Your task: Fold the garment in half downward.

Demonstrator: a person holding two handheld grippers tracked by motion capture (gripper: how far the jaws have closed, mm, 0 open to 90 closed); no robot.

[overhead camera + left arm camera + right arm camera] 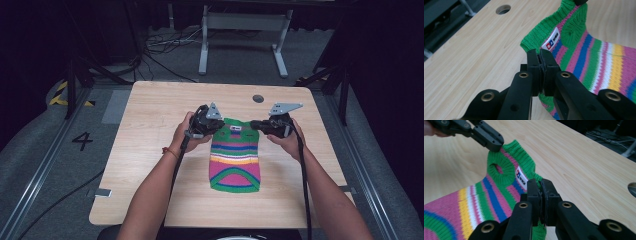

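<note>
The worktop (150,130) has a small striped sweater (235,160) lying flat in the middle. It's soft & light, prob floppy. Your left gripper (540,58) & right gripper (541,187) each pinch a top corner. Hold there.

Light wood table (150,150), round hole (258,98) near far edge; cables (165,45) on floor behind.

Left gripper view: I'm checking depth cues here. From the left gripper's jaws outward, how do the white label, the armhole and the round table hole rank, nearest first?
From the left gripper:
1. White label, just beyond the jaws, slightly right, inside the sweater's green collar.
2. Armhole, farther up and right, in the green ribbing.
3. Round table hole, farthest, upper left on the bare wooden table.
</note>
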